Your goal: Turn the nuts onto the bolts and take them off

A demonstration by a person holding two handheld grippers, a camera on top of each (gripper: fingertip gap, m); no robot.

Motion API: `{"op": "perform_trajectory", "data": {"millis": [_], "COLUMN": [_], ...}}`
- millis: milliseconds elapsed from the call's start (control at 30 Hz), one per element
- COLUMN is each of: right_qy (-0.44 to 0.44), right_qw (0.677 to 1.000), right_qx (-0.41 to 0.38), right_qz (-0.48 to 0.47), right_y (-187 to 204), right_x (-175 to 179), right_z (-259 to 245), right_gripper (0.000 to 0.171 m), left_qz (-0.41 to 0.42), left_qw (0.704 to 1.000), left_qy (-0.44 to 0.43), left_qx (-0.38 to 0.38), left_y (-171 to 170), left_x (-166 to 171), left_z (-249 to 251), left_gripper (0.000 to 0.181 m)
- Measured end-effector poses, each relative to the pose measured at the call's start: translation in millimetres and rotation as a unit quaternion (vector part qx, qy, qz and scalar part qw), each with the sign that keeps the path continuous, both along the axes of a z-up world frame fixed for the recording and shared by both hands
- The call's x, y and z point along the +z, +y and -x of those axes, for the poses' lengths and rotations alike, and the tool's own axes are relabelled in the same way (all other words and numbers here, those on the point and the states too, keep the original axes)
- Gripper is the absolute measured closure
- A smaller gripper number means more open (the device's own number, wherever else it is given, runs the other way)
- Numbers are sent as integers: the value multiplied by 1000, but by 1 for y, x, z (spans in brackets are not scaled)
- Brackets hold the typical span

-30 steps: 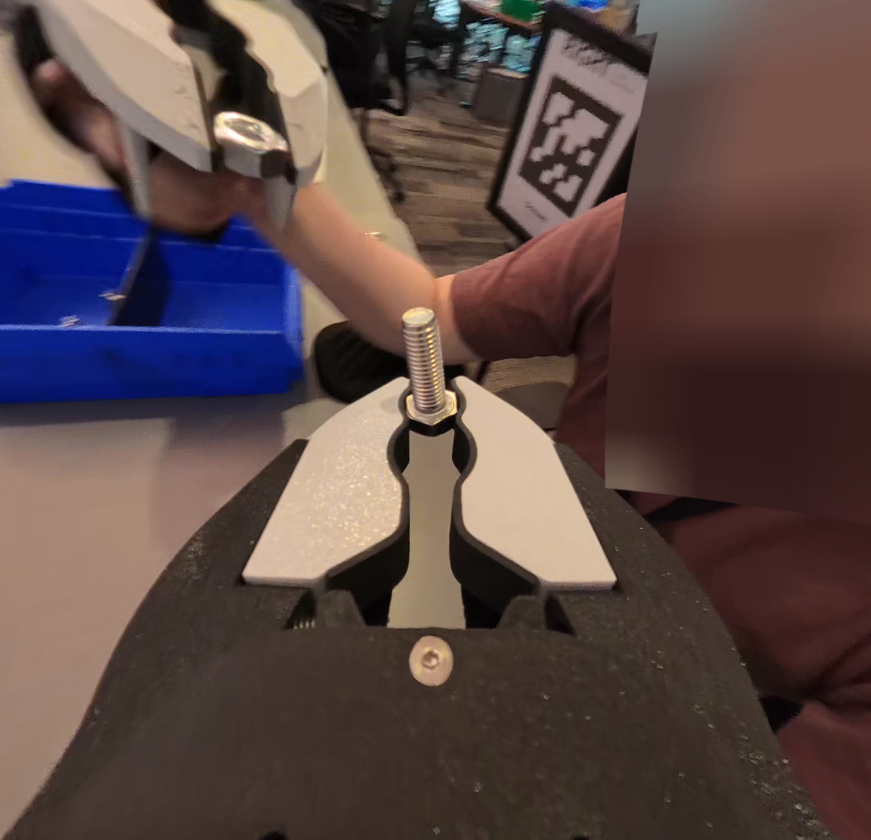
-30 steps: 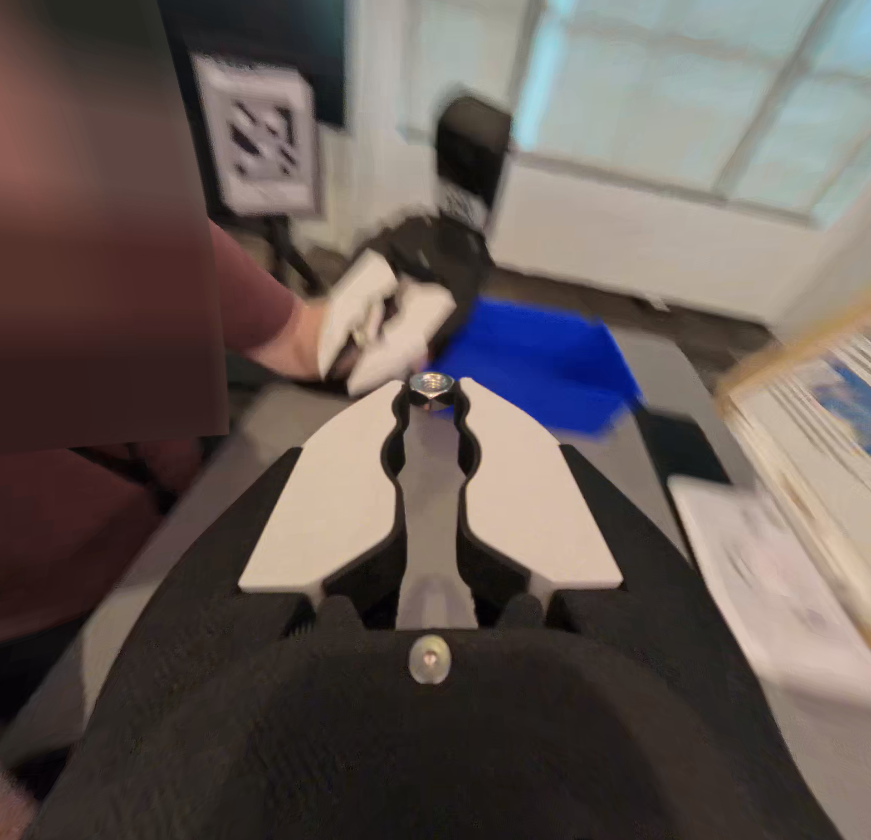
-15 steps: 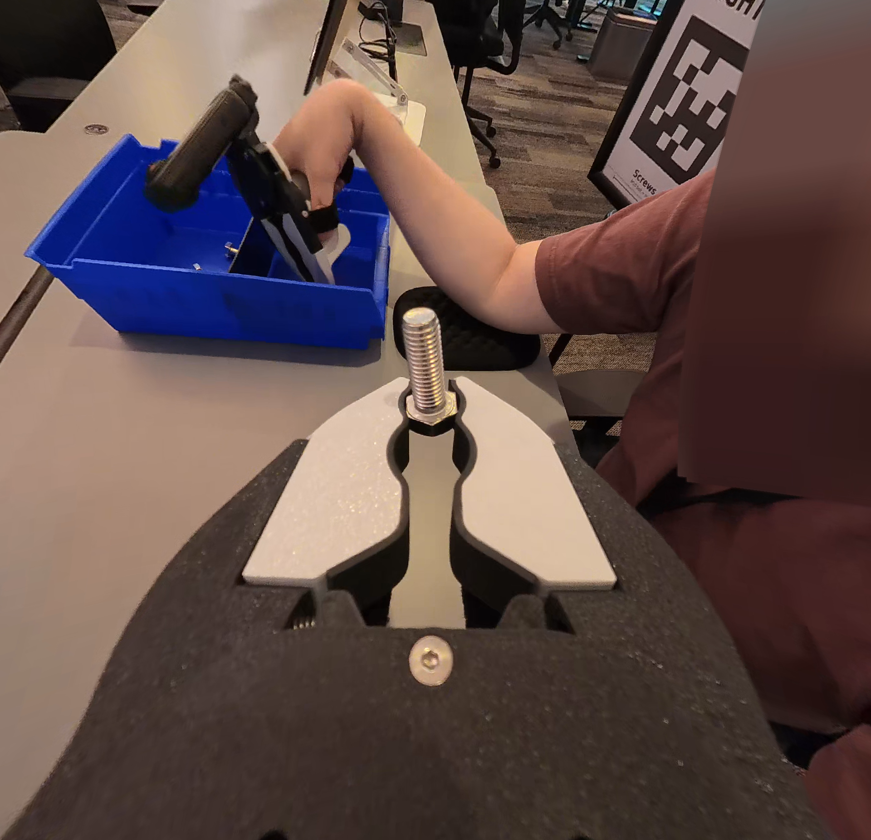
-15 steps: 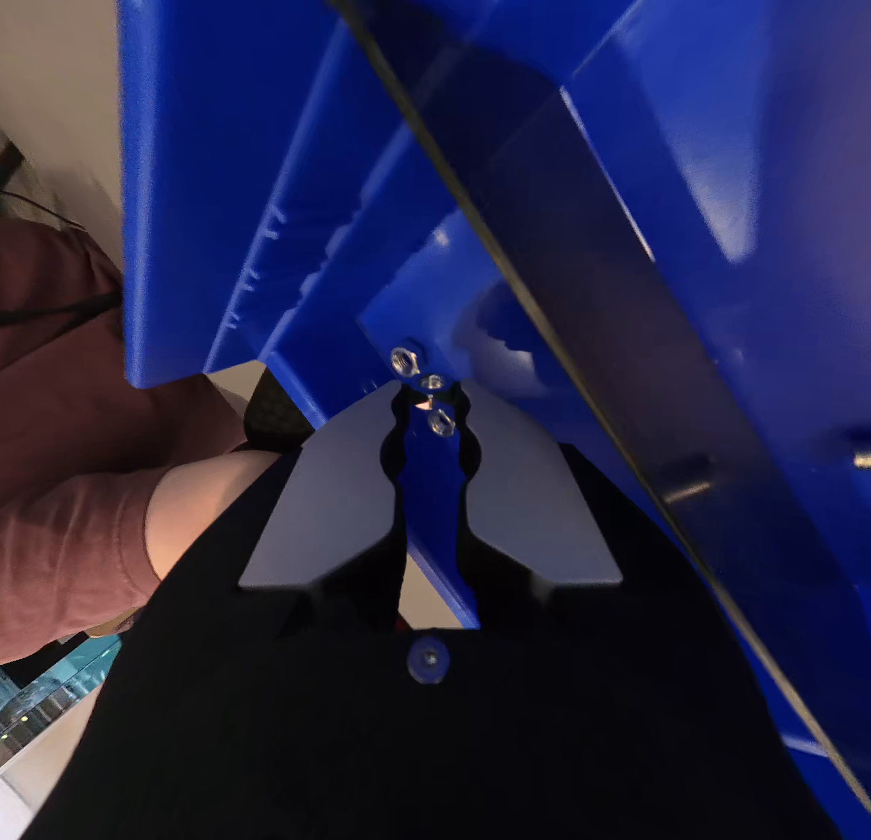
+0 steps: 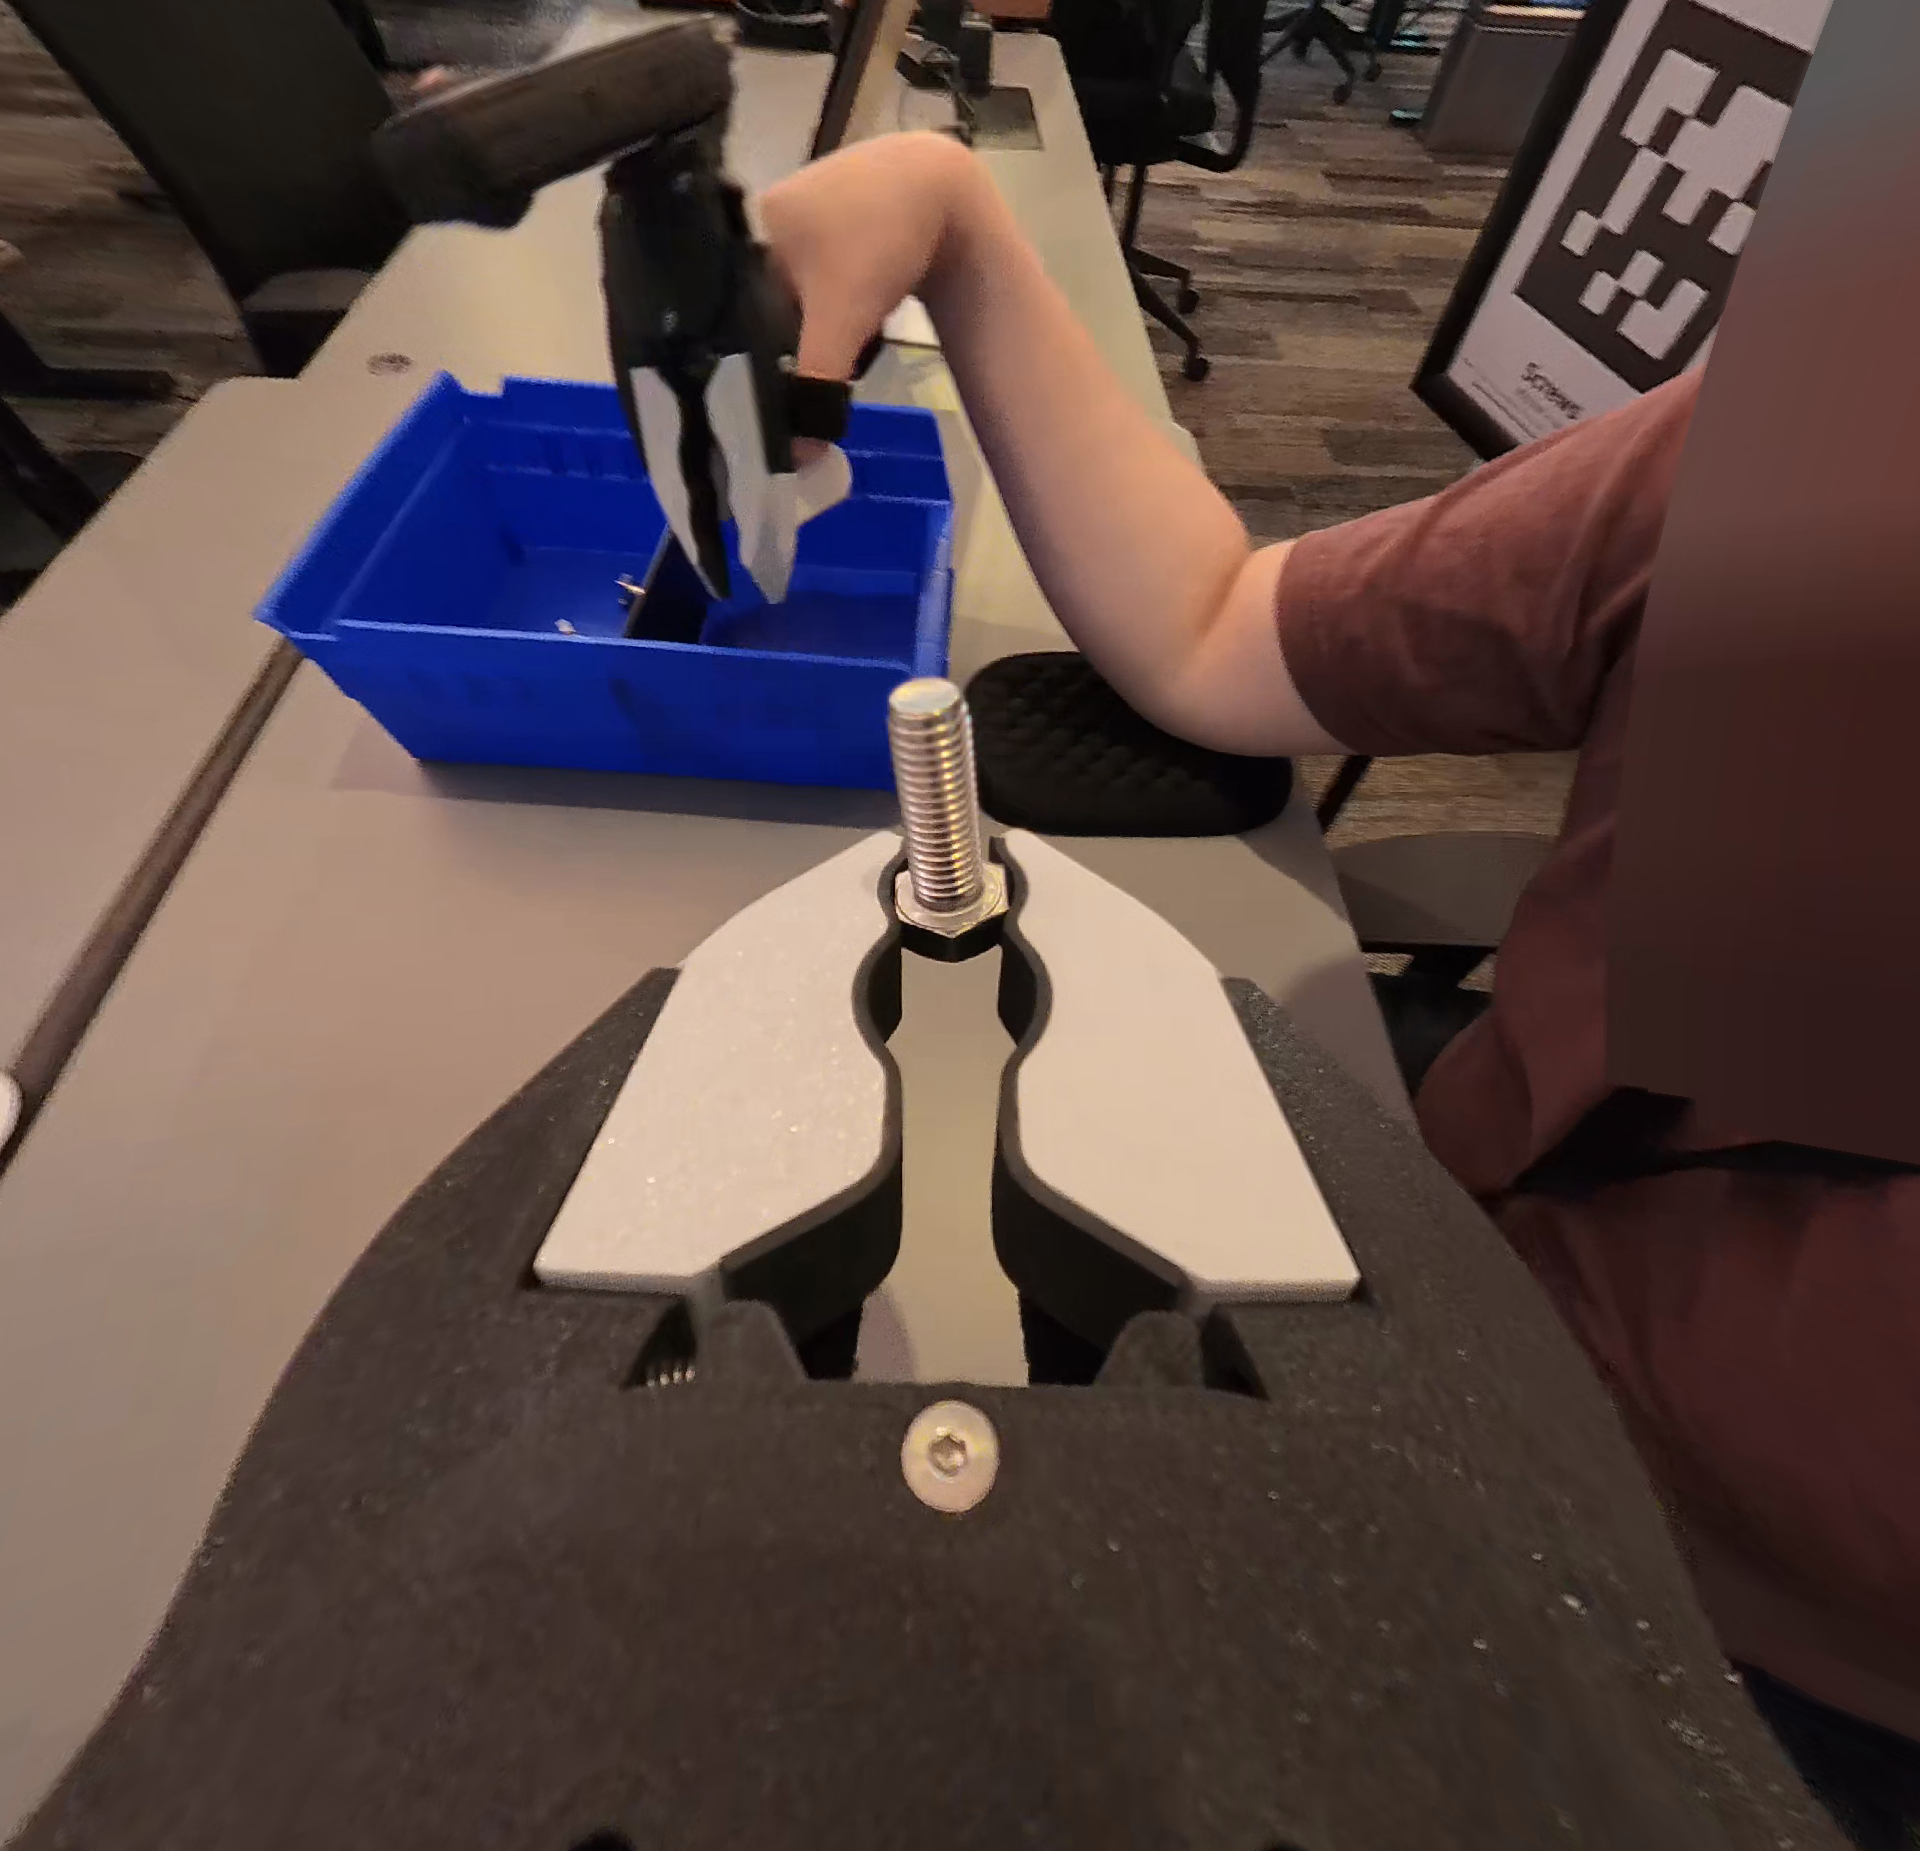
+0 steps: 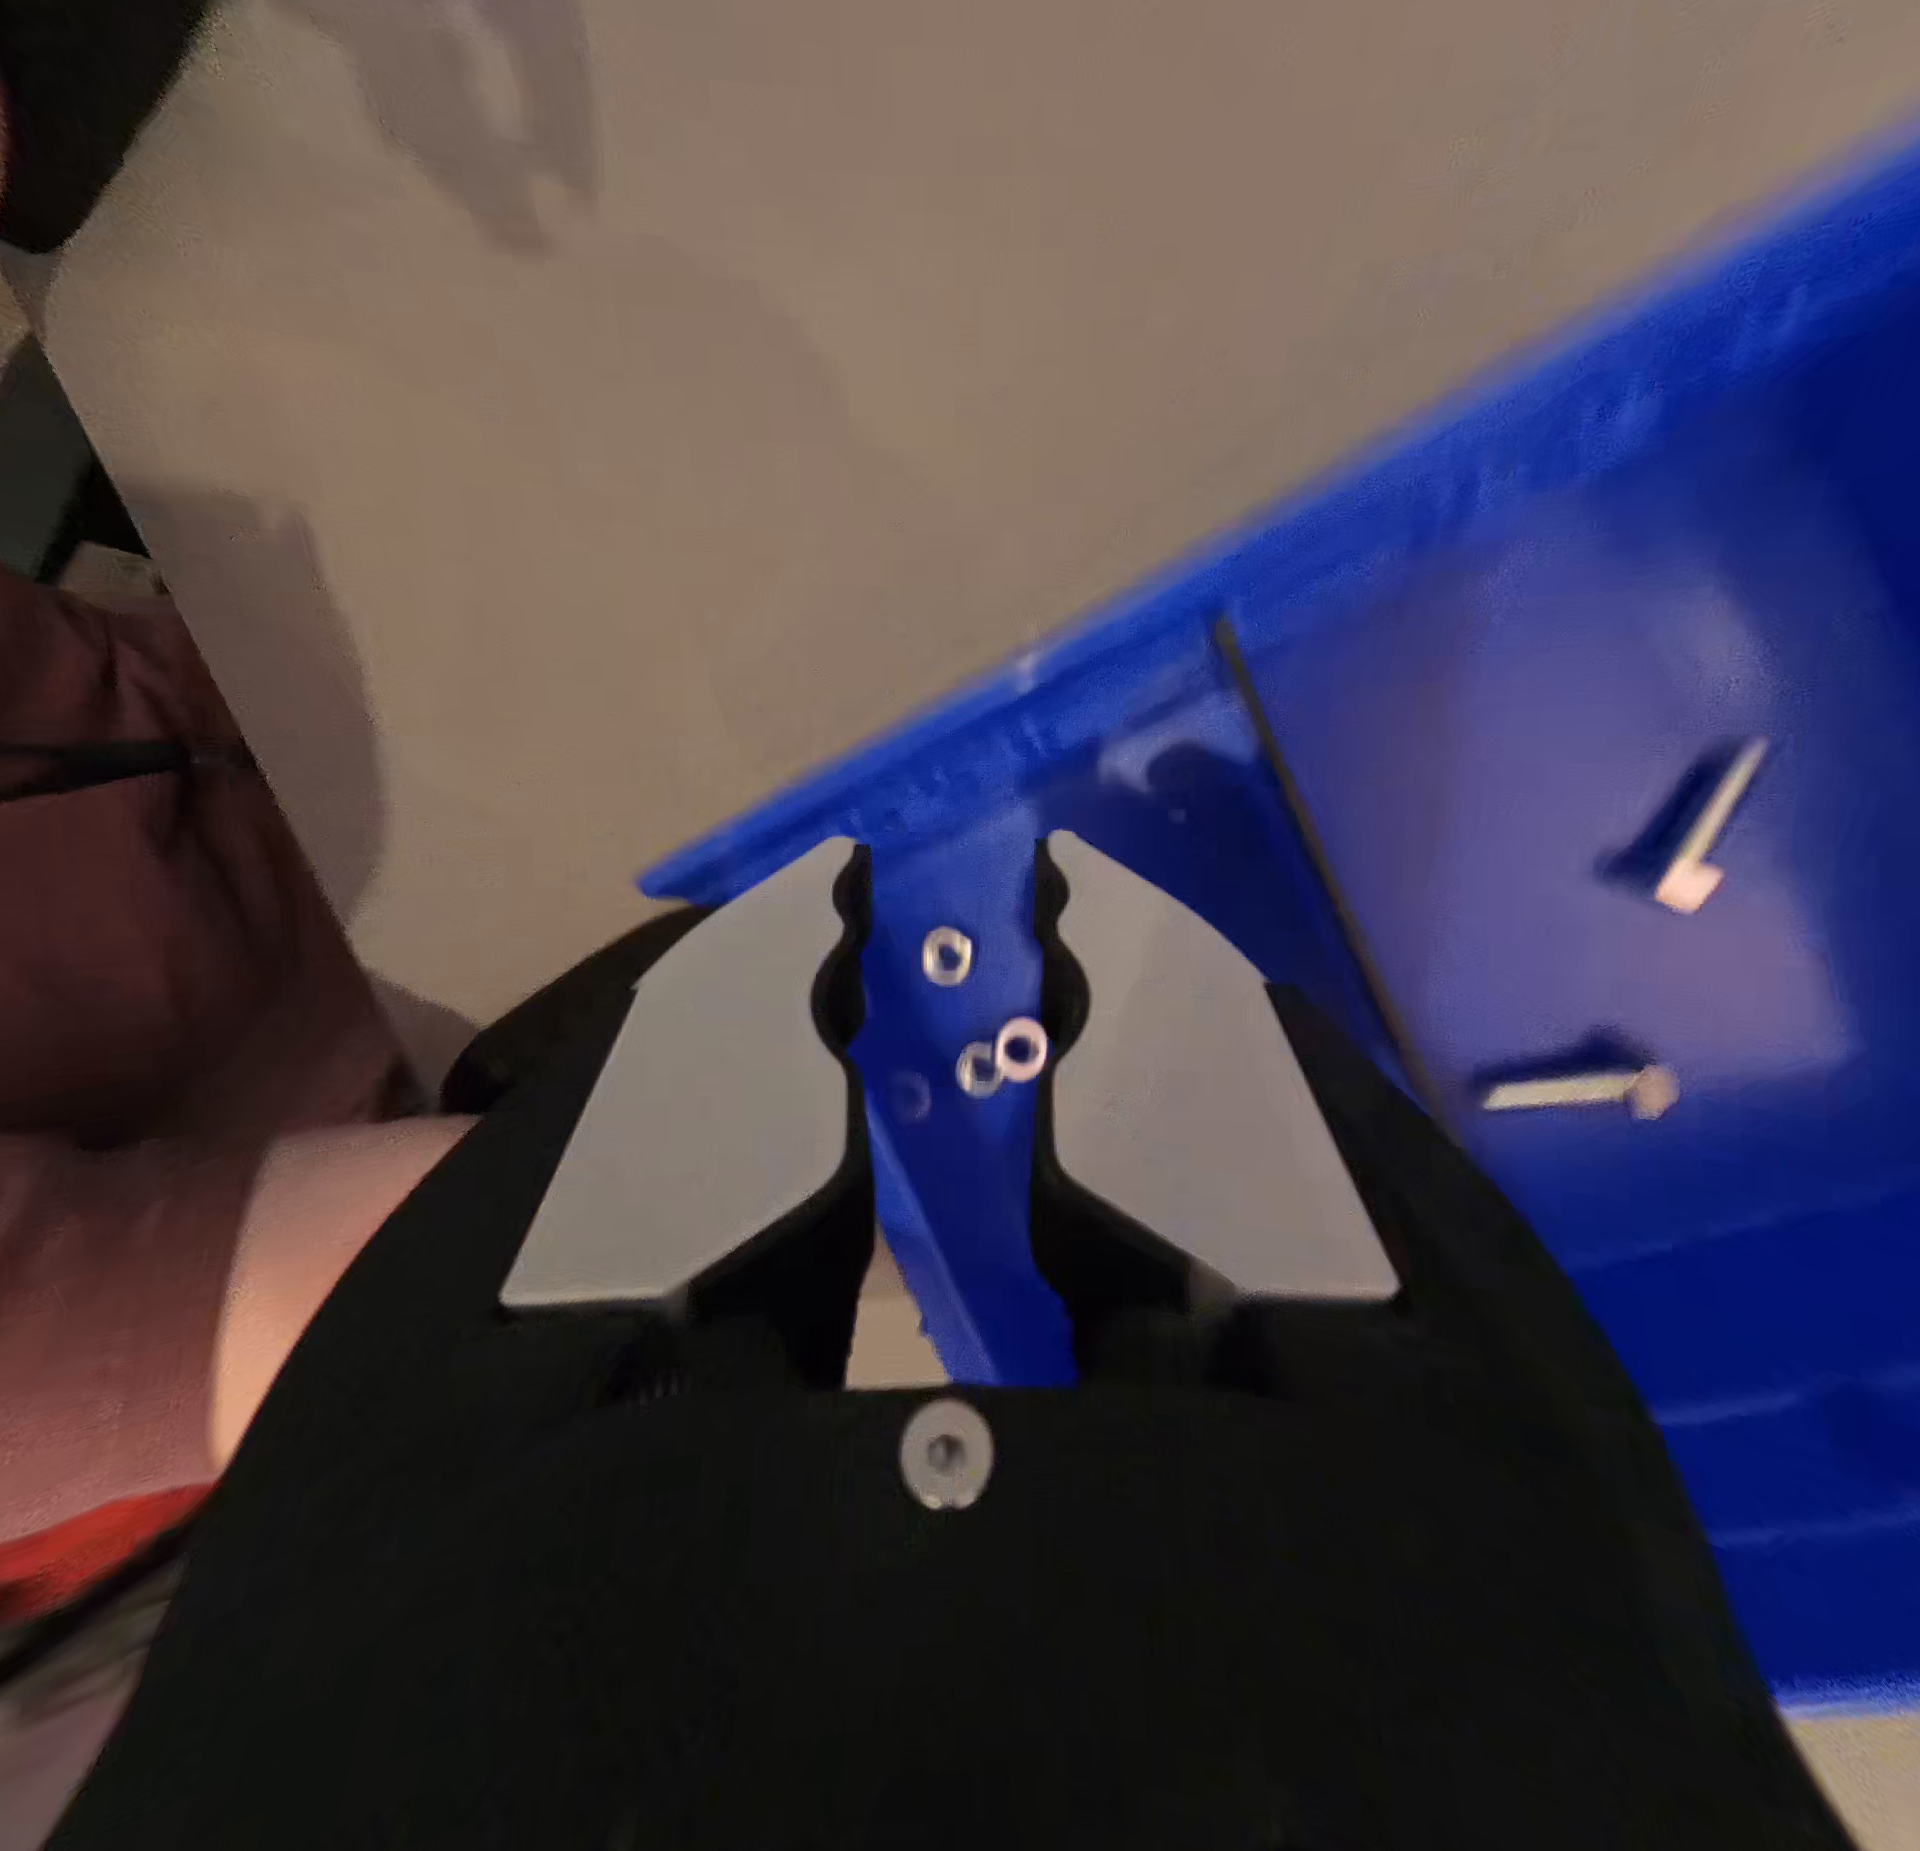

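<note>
My left gripper (image 5: pixel 948 892) is shut on the hex head of a steel bolt (image 5: pixel 935 793), which stands upright with its threaded shaft bare. My right gripper (image 6: pixel 948 851) is open and empty, raised above the blue bin (image 6: pixel 1621 679) and pointing down into it; it also shows in the left wrist view (image 5: pixel 743 580) over the bin (image 5: pixel 623 700). Three loose nuts (image 6: pixel 948 954) lie on the bin floor below its open jaws. Two bolts (image 6: pixel 1569 1089) lie in the neighbouring compartment, past a black divider.
The bin stands on a grey table (image 5: pixel 312 970). A black pad (image 5: pixel 1122 762) lies at the table's right edge by the person's arm (image 5: pixel 1091 513). A framed marker board (image 5: pixel 1662 191) and office chairs stand beyond. Tip to tip, the grippers are about 25 cm apart.
My right gripper carried a nut into the bin, opened and let it go, then lifted up out of the bin. My left gripper has kept still with the bolt.
</note>
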State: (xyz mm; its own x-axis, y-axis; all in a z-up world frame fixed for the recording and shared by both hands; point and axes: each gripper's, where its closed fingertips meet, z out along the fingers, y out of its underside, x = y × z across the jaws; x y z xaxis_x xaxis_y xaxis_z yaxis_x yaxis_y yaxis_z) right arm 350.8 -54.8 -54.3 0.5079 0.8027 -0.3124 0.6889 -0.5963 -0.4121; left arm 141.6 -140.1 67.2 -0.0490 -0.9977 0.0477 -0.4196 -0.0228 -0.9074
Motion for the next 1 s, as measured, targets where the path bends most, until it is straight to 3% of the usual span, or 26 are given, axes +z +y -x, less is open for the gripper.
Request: {"op": "perform_trajectory", "data": {"millis": [100,200,300,467,567,733,833,900,1000], "right_qy": [62,256,443,516,527,514,505,460,253], "right_qw": [977,903,831,802,804,801,809,833,902], "right_qx": [93,176,206,216,210,232,200,131,-75], "right_qz": [-180,-299,-267,-210,-179,-201,-226,-279,-341], "right_y": [7,-12,-46,-60,-57,-63,-49,-17,69], "right_x": [55,132,184,181,176,176,188,192,148], "right_z": [51,133,191,233,239,234,215,177,75], "right_gripper": [139,139,140,148,161,161,161,161,161], "left_qz": [-34,-43,-40,-33,-27,-34,-50,-50,-45], "left_qw": [998,997,995,995,995,996,994,993,993], "left_qy": [-12,-10,-35,-53,-62,-58,-45,-28,-5], "left_qx": [45,68,79,82,72,58,82,103,112], "left_y": [16,25,28,27,23,20,28,36,40], "left_x": [2,0,6,13,15,13,10,6,2], "left_z": [-3,-6,-10,-9,-10,-13,-11,-7,2], "left_gripper": [169,168,169,168,168,168,152,141,143]}}
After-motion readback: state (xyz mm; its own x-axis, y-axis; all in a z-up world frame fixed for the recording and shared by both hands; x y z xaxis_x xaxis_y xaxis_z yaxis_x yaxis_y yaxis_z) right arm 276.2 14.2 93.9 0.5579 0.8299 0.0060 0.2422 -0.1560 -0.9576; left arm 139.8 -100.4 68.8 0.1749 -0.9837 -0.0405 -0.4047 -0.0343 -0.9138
